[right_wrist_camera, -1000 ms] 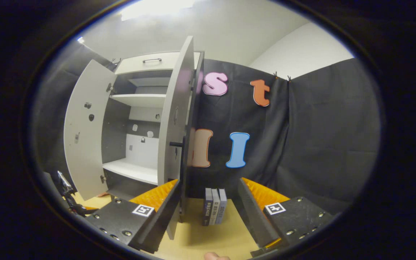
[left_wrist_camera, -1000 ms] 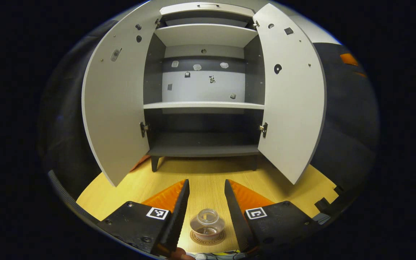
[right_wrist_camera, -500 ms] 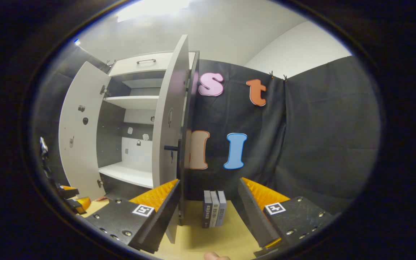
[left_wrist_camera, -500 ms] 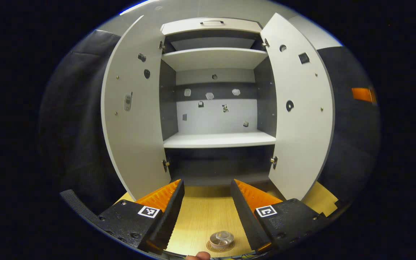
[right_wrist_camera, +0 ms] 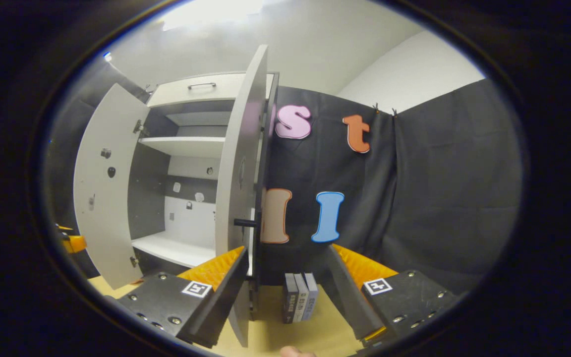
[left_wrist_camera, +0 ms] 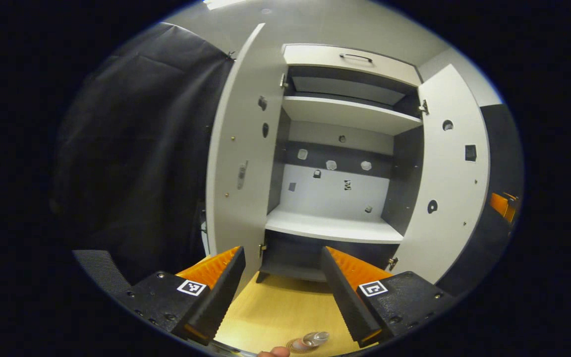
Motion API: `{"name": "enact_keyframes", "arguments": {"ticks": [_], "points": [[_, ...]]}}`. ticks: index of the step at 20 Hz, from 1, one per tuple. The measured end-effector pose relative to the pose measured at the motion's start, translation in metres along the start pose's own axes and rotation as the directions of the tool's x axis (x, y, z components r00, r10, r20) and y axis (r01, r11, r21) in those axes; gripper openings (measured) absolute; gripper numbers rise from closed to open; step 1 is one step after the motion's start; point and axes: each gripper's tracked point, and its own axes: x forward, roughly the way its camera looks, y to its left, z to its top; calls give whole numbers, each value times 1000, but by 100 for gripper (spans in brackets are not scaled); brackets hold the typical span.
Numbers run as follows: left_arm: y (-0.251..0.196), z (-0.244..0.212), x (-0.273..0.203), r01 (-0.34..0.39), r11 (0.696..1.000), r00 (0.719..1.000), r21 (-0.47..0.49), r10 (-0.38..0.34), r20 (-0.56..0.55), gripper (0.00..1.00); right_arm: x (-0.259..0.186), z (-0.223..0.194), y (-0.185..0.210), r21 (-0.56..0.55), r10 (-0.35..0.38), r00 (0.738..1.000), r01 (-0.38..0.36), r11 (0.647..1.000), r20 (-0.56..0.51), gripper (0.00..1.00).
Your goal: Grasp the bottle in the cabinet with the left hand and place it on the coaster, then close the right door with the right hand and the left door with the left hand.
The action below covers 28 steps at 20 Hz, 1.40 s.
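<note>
The bottle (left_wrist_camera: 314, 339) stands on the coaster (left_wrist_camera: 296, 345) on the wooden table (left_wrist_camera: 275, 312), right at the bottom edge of my left gripper view, so I can make out little more than its clear top. A second ago it sat large between my left fingers; since then it has slid down and shrunk as I pulled my left gripper (left_wrist_camera: 281, 290) up and back and swung it leftward, so the cabinet (left_wrist_camera: 337, 198) now sits right of centre. My left gripper hangs above the table with its jaws wide apart and nothing between them, pointed at the inner face of the left door (left_wrist_camera: 243, 163). Both doors are open; the right door (left_wrist_camera: 451, 178) stands out at the far side. My right gripper (right_wrist_camera: 285, 292) has barely shifted: it is level, jaws spread and empty, with the right door's edge rising just past its left finger and three books (right_wrist_camera: 299, 303) upright on the table between its fingers
</note>
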Motion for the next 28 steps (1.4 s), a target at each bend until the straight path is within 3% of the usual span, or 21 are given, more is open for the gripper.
{"name": "enact_keyframes", "arguments": {"ticks": [8,12,20,27,28], "points": [[89,1,0,-157,987,988,-19,156,-5,96,17,-13,7,-26,-52,998,51,998,-40,96],[117,-2,3,-194,980,981,-46,194,-20,96,17,-15,14,5,-50,997,50,999,-55,95],[143,-11,19,-176,983,984,-59,174,-43,96,10,-16,36,42,-77,995,79,996,-62,95],[156,-12,39,-134,989,990,-58,131,-47,96,13,-13,92,59,-32,998,35,998,-50,95],[158,-12,42,-127,990,991,-57,124,-48,92,15,-13,99,61,-27,999,29,998,-46,95]]}}
